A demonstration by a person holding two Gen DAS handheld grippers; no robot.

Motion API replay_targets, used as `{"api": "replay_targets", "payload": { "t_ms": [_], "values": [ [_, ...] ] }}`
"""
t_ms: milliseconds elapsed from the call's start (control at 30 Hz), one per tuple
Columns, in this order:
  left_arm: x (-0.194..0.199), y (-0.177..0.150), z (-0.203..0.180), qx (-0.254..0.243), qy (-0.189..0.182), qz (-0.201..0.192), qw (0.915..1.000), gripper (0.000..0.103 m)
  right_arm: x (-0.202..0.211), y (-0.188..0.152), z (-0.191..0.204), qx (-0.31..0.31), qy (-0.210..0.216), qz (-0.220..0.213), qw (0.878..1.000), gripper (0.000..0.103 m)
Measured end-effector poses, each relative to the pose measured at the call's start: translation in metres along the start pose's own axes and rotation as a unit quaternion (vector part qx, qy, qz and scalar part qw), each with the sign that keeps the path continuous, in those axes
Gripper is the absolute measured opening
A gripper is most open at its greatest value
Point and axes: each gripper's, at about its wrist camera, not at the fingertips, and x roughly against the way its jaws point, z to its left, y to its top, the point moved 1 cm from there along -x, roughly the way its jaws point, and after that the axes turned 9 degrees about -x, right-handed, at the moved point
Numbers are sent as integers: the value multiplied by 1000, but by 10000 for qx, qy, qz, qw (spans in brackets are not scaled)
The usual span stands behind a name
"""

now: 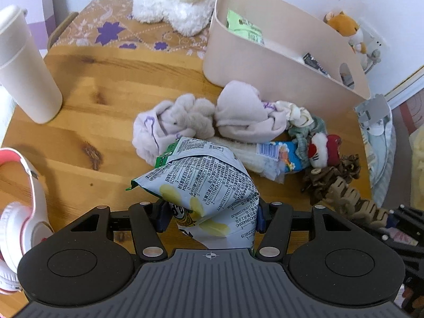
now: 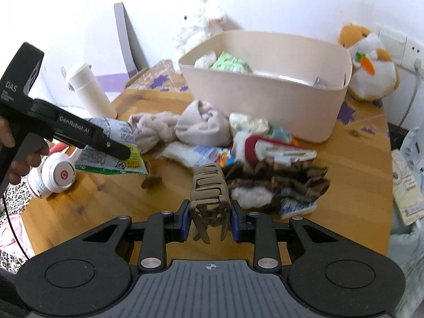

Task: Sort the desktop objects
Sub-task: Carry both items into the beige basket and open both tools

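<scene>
Round-edged pine wooden tabletop point(image 1: 111, 84): bare planks fill the left and centre of the left wrist view, the widest free room on the surface. In the right wrist view its right edge curves down the frame's right side, with bare wood between that edge and the clutter.

Beige oval plastic storage bin point(image 1: 265, 61): stands upper right in the left wrist view, open-topped, with green packets inside. Its near wall touches the heap of pale rolled socks and cloths point(image 1: 212, 116) lying at frame centre.

White fluffy plush toy point(image 1: 177, 2): top centre, on a patterned purple-flowered cloth point(image 1: 111, 31) at the far table edge.

White cylindrical lidded tumbler point(image 1: 23, 71): upright at upper left, well apart from the heap.

White and pink headphones point(image 1: 23, 212): lower left, at the near table edge.

Crumpled white and green printed snack bag point(image 1: 201, 182): lower centre, raised above the tabletop, clamped between the blue pads of the left gripper point(image 1: 210, 216). In the right wrist view the bag hangs at left, over the headphones.

Brown frilled fabric scrunchie point(image 2: 278, 180): centre right of that view, on the table beside a red and white plush clip point(image 2: 254, 145).

Brown translucent claw hair clip point(image 2: 210, 198): lower centre, off the table, squeezed between the right gripper point(image 2: 210, 221) pads.
</scene>
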Motion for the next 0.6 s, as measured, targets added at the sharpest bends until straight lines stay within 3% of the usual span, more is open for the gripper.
{"api": "replay_targets", "payload": {
  "t_ms": [600],
  "values": [
    [36,69,-26,-699,59,-830,9941,58,32,84,-30,210,-340,-1021,9940,28]
  ]
}}
